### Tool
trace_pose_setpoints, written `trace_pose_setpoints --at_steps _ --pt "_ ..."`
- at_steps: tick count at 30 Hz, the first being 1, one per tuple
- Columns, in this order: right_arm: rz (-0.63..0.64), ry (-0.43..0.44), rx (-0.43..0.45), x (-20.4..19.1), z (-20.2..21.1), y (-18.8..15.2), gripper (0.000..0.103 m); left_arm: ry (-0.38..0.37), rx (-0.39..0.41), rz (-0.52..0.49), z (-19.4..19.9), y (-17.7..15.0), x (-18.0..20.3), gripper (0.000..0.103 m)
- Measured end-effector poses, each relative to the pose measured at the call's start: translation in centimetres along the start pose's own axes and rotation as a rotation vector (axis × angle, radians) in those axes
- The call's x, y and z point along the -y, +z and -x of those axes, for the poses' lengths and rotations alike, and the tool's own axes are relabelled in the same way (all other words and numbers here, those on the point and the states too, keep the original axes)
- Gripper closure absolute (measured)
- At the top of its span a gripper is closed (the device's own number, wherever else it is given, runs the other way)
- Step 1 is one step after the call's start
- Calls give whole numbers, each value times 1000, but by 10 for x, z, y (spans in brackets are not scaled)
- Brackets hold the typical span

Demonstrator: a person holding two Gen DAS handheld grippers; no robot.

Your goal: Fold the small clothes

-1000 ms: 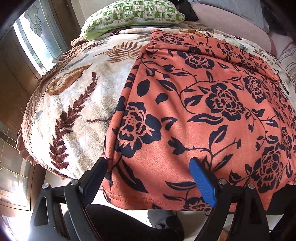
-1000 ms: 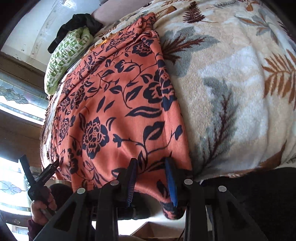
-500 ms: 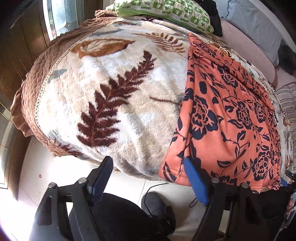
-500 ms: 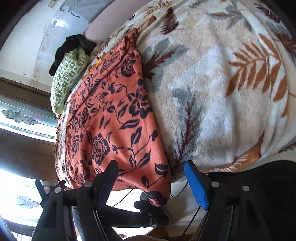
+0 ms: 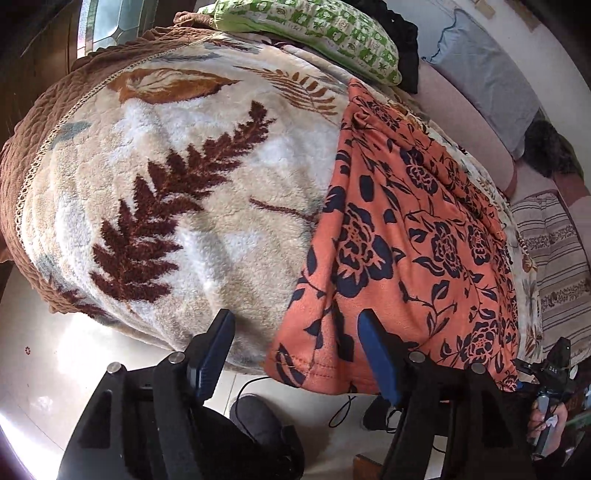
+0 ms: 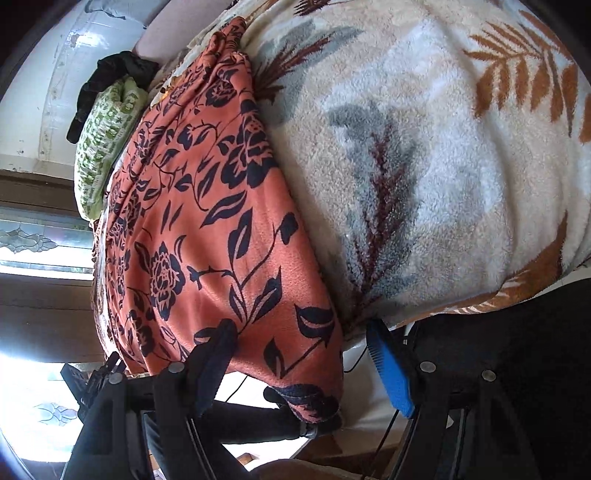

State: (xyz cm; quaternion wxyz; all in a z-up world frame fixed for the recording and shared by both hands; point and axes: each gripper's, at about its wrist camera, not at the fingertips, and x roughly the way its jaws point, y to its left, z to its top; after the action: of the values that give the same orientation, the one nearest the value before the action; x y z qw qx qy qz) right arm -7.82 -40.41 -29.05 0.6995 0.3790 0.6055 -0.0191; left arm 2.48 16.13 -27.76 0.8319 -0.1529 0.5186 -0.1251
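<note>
Soft, limp floral garment (image 5: 406, 236) draped over bed edge (image 5: 155, 206), both grippers' fingers spread, empty; best pinched at hem corners

I could read no text, label, brand, number or sign in either view. My right gripper (image 5: 550, 369), seen at the edge of the left wrist view, carried small light marks on its black body, too small and blurred to make out. The orange cloth (image 5: 406, 236), the blanket (image 5: 184, 192) and the green pillow (image 5: 321, 33) bore only patterns, no lettering.
</note>
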Motion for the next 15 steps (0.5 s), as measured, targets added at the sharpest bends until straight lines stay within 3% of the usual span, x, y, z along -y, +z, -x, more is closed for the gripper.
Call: trace_pose_setpoints --at_steps 4,6,8,10,12,14,15 --pt "5 -13 -2 -1 -2 0 28 17 -55 -35 -17 -3 6 37" --pt "2 -17 -4 -2 -5 -2 31 26 -58 -27 -20 -7 5 61" --pt "15 -34 -10 -3 -6 -3 42 52 -53 -51 -18 -9 4 72" --pt "28 -56 -16 -6 -9 -5 52 12 -53 -41 -14 -8 2 86" --pt "55 -70 -26 -9 -9 -7 64 9 -54 -56 -10 -8 5 87" --pt "102 -105 -27 -17 -6 -10 82 14 -67 -97 -11 -7 14 87" --pt "131 -125 -24 -21 -4 -13 85 1 -78 -114 -11 -7 18 85"
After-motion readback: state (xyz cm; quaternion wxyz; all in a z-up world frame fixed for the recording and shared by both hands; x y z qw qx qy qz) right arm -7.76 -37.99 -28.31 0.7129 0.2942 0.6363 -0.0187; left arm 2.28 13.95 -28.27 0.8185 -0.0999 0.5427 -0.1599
